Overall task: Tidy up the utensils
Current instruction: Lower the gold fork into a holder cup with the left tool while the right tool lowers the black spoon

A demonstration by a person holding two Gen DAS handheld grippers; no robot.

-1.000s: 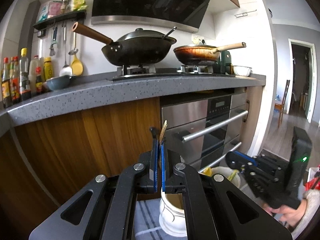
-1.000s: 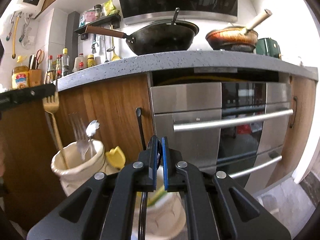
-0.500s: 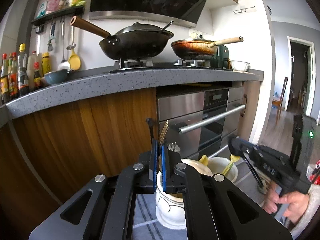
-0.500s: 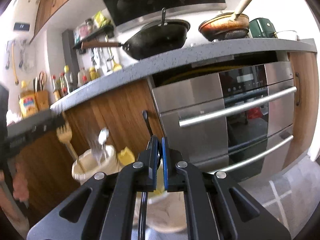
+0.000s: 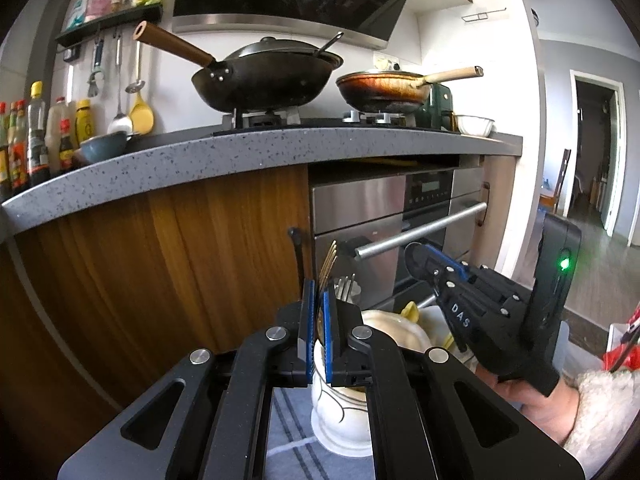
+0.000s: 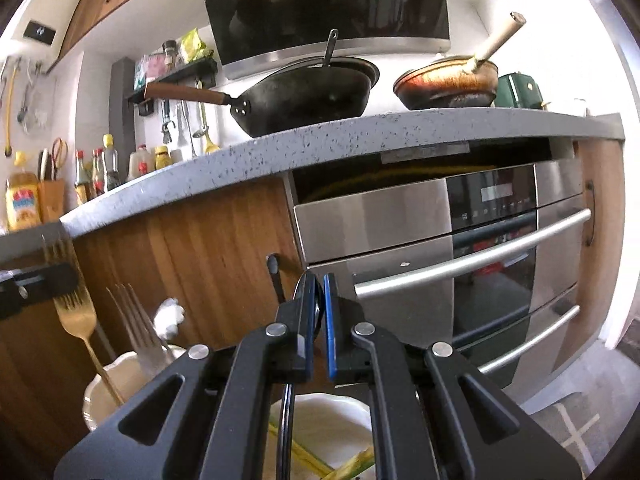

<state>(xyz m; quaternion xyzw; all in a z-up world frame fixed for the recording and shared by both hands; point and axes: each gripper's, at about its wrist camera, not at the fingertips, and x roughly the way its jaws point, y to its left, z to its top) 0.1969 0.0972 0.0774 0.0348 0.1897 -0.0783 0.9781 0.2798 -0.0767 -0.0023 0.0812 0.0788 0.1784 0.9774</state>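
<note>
In front of the wooden cabinet, the left wrist view shows the left gripper clenched on a gold fork, whose tines stick up past the blue pads while its handle runs down into a white ceramic holder. That holder stands on a striped cloth directly below the fingers. Silver forks rise from the same holder just right of the pads. A second white holder sits touching or just beside it on the right, with yellow utensils in it. Farther right, the right gripper hangs above that second holder, held in a hand. A thin black handle stands upright left of the gold fork.

In the right wrist view, the right gripper is clamped on a black spoon; its bowl shows between the blue pads and its thin handle drops into the wide white holder below, where yellow-green utensils lie. At the left edge, the gold fork stands in the other holder, gripped by the left gripper, with a silver fork beside it. An oven fills the right side under the countertop.
</note>
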